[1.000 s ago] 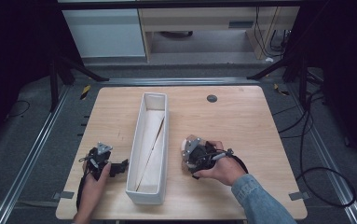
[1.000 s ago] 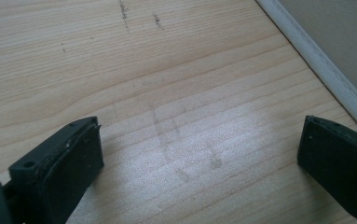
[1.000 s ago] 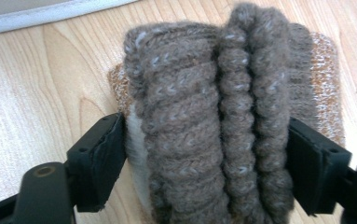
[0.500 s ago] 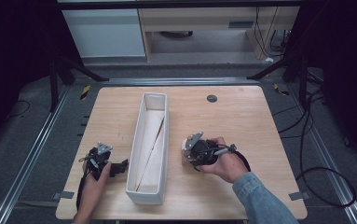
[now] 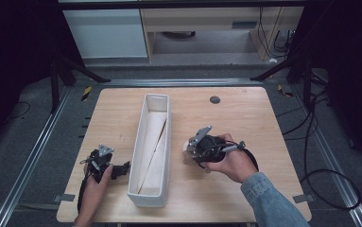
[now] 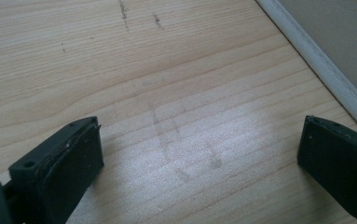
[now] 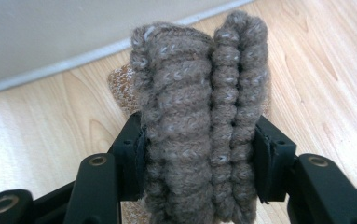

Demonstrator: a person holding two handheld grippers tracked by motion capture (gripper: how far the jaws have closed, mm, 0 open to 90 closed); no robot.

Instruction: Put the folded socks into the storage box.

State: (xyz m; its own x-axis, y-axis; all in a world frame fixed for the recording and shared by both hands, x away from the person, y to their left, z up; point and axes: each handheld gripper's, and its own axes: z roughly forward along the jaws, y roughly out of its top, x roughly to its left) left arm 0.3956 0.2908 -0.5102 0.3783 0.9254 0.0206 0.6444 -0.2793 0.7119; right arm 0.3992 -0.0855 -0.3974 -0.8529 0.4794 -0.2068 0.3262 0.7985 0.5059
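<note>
Both of my right gripper's (image 7: 199, 154) jaws have just been closing and now clamp the rolled brown knit (image 7: 199, 116) at frame centre, lifted beside the white tray (image 5: 150, 142); left gripper (image 6: 199, 154) gapes empty.

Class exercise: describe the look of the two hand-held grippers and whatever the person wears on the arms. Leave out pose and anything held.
Both the left gripper and the right gripper are black, each topped by a grey three-cornered plate and trailing a black cable. Their jaws are matte black blocks with flat pads; small round screw holes show on the arms. The right arm wears a blue denim sleeve.
</note>
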